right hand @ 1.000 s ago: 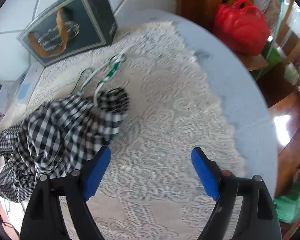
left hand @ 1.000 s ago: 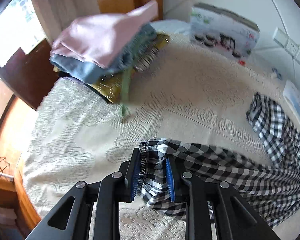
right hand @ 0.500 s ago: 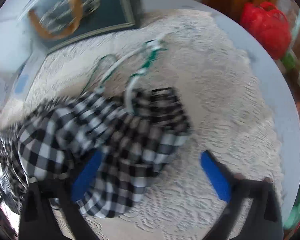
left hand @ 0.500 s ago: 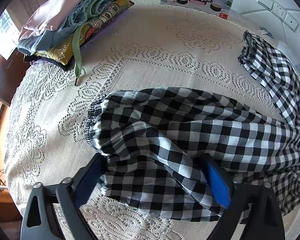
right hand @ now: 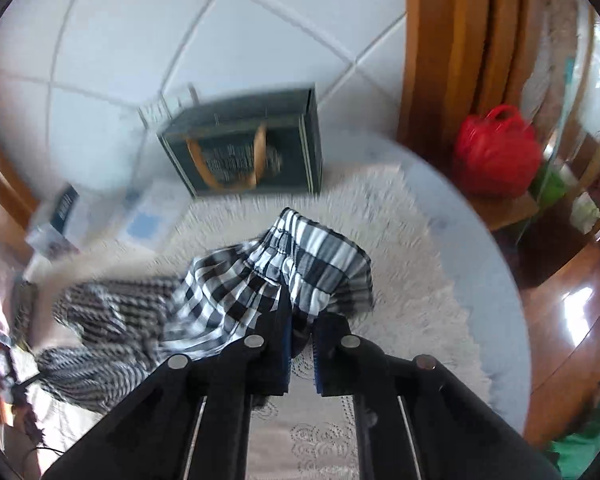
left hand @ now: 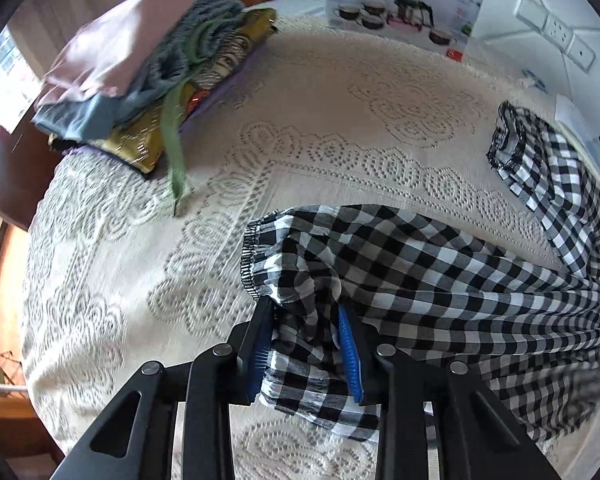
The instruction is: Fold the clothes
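Note:
A black-and-white checked garment [left hand: 420,272] lies stretched across the lace-covered round table [left hand: 340,120], its other end [left hand: 540,160] at the far right. My left gripper [left hand: 304,312] points steeply down at the gathered hem. Its jaws are closing, and the blue pads [left hand: 350,352] press a bunched fold of the checked cloth. In the blurred right wrist view, my right gripper [right hand: 304,320] is shut on the elastic edge of the checked garment [right hand: 300,256]. That end is held up above the table, and the cloth trails down to the left.
A stack of folded clothes [left hand: 148,72] with a hanging green strap sits at the table's far left. A tea-set box [left hand: 404,8] and a dark gift box [right hand: 252,152] stand by the tiled wall. A red bag [right hand: 496,156] rests beyond the table's right edge.
The left gripper opened wide over the hem, sank, then closed on a fold of it. The right gripper shut on the garment's other end and lifted it off the table.

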